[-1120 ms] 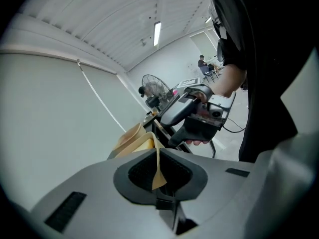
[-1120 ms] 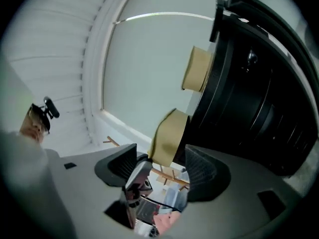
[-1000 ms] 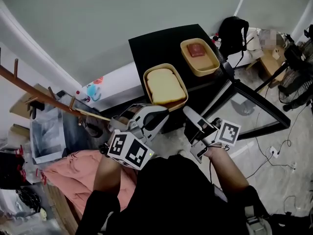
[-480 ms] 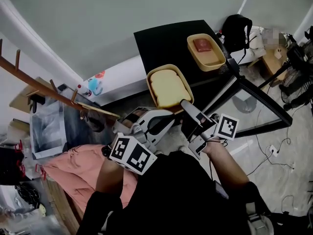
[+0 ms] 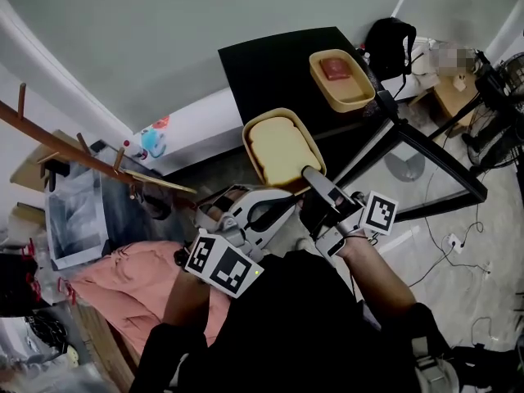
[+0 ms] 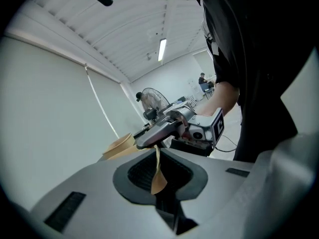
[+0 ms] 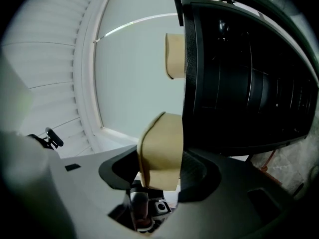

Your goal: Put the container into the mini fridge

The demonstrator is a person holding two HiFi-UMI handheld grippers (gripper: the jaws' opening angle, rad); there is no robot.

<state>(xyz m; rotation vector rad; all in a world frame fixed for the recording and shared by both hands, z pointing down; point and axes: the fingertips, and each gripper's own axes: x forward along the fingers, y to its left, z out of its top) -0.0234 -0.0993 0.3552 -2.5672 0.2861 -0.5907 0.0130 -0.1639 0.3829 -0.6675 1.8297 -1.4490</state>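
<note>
Between the fingers of the right gripper: one corner of the near container, tan, smooth, round-cornered. Jaws just now closing in, pads against its two sides. Pinched in the fully closed left gripper: the thin rim of the same container. Two containers in all, both atop one black mini fridge. Beyond the fingertips, the second container, with one red slab inside. In the near one, one pale bread slice. Both forearms extended, grippers converging.
</note>
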